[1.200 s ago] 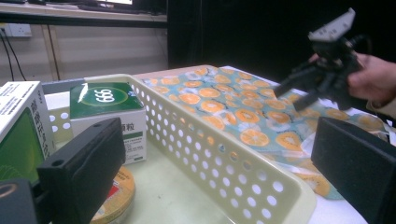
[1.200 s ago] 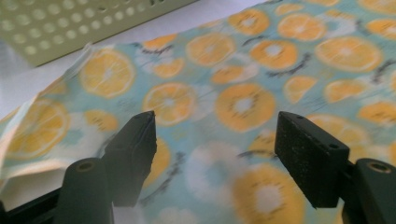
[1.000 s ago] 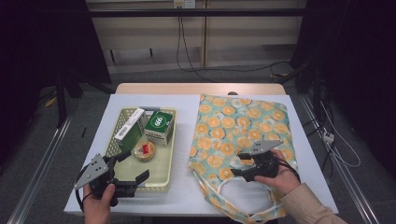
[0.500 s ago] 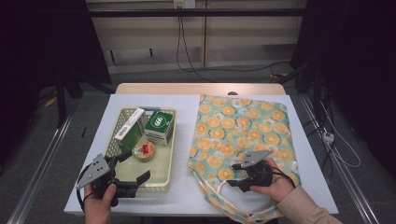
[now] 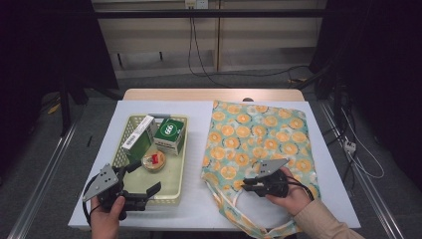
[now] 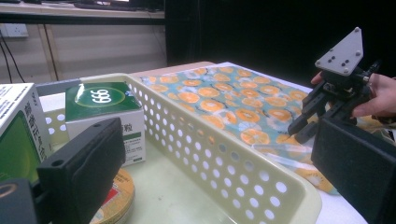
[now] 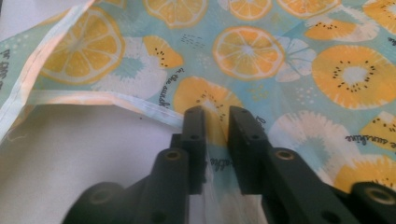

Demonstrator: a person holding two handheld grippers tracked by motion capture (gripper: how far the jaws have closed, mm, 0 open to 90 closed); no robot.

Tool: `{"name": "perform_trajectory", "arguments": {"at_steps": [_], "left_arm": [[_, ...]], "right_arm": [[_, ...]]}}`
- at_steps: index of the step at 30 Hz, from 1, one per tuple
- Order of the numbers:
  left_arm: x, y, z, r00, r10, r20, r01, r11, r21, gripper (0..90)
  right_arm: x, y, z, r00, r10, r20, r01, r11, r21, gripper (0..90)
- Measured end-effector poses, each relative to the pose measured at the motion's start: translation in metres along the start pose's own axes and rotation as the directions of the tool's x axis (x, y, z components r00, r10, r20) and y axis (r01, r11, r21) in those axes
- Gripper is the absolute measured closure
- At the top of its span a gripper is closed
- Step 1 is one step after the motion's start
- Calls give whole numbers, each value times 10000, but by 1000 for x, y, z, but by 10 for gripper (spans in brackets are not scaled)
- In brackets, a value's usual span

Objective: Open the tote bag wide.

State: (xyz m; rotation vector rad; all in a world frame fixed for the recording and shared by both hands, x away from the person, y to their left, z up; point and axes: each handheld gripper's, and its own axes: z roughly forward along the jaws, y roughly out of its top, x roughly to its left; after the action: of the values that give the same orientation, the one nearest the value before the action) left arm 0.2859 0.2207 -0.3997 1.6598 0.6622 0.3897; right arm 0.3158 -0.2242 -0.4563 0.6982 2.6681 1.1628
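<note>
While the right gripper [image 7: 215, 116] sits at the near edge of the fruit-print bag [image 5: 259, 137], its jaws have just been closing and now stand nearly together, pinching a fold of the fabric beside the bag's handle [image 7: 93, 99]. Bag lies flat on the table's [image 5: 199, 112] right half. Left gripper [image 5: 142, 177] hangs wide open over the basket's [image 5: 174, 186] near rim, holding nothing.
</note>
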Motion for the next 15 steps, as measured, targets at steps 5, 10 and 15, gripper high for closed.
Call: {"name": "perform_trajectory", "arguments": {"at_steps": [5, 10, 15], "left_arm": [[1, 0, 0, 10000, 54, -18, -54, 10000, 6, 28], [3, -2, -2, 10000, -8, -80, 8, 10000, -50, 28], [4, -2, -2, 9999, -51, -139, 50, 10000, -61, 28]], "right_arm": [[-1, 3, 1, 9999, -121, -69, 122, 9998, 161, 895], [-1, 3, 1, 10000, 56, -52, -55, 9998, 165, 900], [-3, 4, 1, 9997, 232, -55, -231, 9996, 155, 900]]}}
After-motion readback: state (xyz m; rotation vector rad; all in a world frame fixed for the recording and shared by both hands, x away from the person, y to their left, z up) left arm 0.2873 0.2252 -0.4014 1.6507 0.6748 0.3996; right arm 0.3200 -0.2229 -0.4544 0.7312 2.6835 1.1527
